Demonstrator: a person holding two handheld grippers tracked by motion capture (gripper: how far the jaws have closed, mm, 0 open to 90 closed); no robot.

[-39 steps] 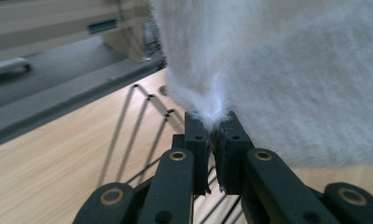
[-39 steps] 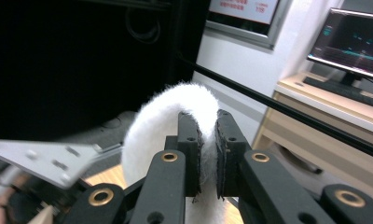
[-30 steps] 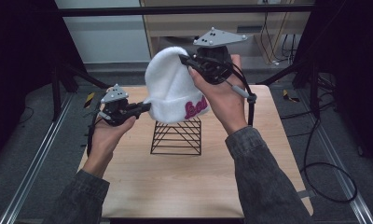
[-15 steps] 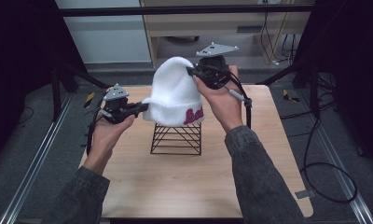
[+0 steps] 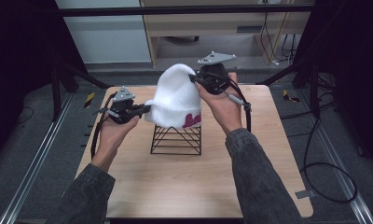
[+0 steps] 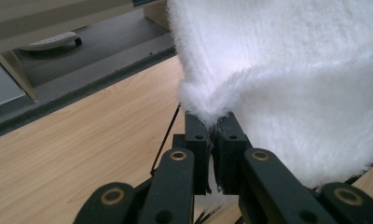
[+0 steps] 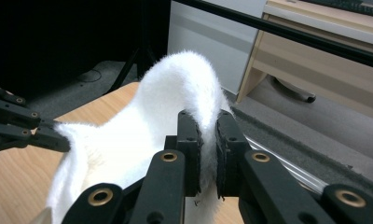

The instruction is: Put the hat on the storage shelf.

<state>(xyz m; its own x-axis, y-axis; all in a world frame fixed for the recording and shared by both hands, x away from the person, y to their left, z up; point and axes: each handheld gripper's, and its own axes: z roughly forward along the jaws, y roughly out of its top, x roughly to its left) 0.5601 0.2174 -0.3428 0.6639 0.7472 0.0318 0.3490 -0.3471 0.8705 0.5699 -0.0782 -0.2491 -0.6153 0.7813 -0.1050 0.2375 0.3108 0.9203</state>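
A light wooden tabletop (image 5: 175, 186) is seen from above, set on a grey carpeted floor (image 5: 31, 154) with metal rails at either side. Behind it stand a pale wooden desk (image 5: 222, 28) and a white panel (image 5: 105, 32), and black cables (image 5: 324, 168) trail over the floor at the right. A black wire rack (image 5: 176, 140) stands near the middle of the tabletop.

A white fuzzy beanie (image 5: 175, 100), marked with pink lettering on its folded brim, is held in the air just above the wire rack, between the two hands. The left tool (image 5: 145, 108) is closed on the brim at the beanie's left edge; in the left gripper view its jaws are seen pressed together on a pinch of white fabric (image 6: 268, 93). The right tool (image 5: 194, 79) is clamped on the beanie near its crown, and in the right gripper view the fabric (image 7: 184, 88) is seen arching up between nearly closed jaws.

Compared with half a second before, the beanie is carried slightly lower and closer to the rack, and the right tool has come down with it. The grip of both tools on the fabric is unchanged.
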